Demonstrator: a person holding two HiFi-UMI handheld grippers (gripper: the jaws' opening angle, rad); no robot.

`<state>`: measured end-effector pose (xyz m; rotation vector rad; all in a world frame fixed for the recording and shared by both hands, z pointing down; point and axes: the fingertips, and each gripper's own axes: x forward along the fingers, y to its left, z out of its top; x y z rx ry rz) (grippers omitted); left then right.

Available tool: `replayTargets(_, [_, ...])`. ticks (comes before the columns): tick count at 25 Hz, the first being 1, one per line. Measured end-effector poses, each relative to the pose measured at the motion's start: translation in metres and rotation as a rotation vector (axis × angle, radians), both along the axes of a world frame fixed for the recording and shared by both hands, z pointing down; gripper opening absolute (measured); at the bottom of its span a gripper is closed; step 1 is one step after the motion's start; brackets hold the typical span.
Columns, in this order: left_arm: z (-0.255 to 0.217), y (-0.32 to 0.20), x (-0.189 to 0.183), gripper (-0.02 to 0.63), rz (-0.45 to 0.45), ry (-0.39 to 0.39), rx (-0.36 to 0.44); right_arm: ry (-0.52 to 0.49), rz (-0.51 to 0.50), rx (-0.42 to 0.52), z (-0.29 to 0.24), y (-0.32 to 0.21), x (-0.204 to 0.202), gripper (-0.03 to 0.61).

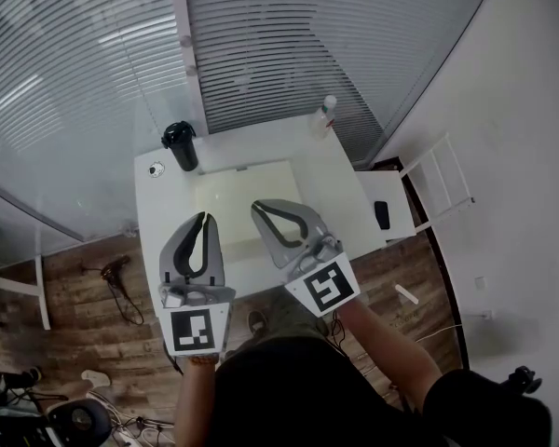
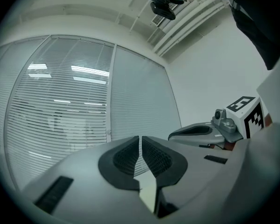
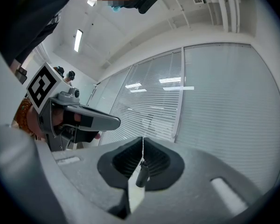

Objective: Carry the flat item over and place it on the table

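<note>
Above the table (image 1: 340, 170) with flat sheet (image 1: 247, 198), left gripper (image 1: 203, 218), right gripper (image 1: 259, 208), all fingers pressed together.

Grey plastic left gripper (image 1: 203, 218) & right gripper (image 1: 259, 207): matt, smooth shells; pads (image 2: 126, 155) black, ribbed, rubbery-looking. White rectangular table (image 1: 163, 222): smooth, slight sheen. Pale cream flat sheet (image 1: 247, 192): smooth, matt, material unclear. Black cylindrical tumbler (image 1: 180, 145): glossy. Brown plank floor (image 1: 65, 296): wood w/ visible grain. Grey slatted window blinds (image 1: 74, 63): shiny slats.
</note>
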<state>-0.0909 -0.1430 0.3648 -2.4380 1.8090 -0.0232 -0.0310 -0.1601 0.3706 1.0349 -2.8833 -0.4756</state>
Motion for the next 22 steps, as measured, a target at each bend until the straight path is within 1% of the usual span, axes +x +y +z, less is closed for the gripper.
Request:
replayTargets(4, [0.0,-0.001,0.002,0.02,0.014,-0.002,-0.001,0.003,-0.005,-0.007,0.002,-0.003,-0.001,0.002])
replayTargets(18, [0.0,0.002,0.005,0.018,0.021,-0.001,0.012,-0.013,-0.011,-0.018,0.0,-0.003,0.005,0.002])
replayTargets(22, [0.001,0.005,0.009,0.018,0.02,-0.001,0.006,-0.022,-0.016,-0.051,0.005,-0.003,0.01,-0.002])
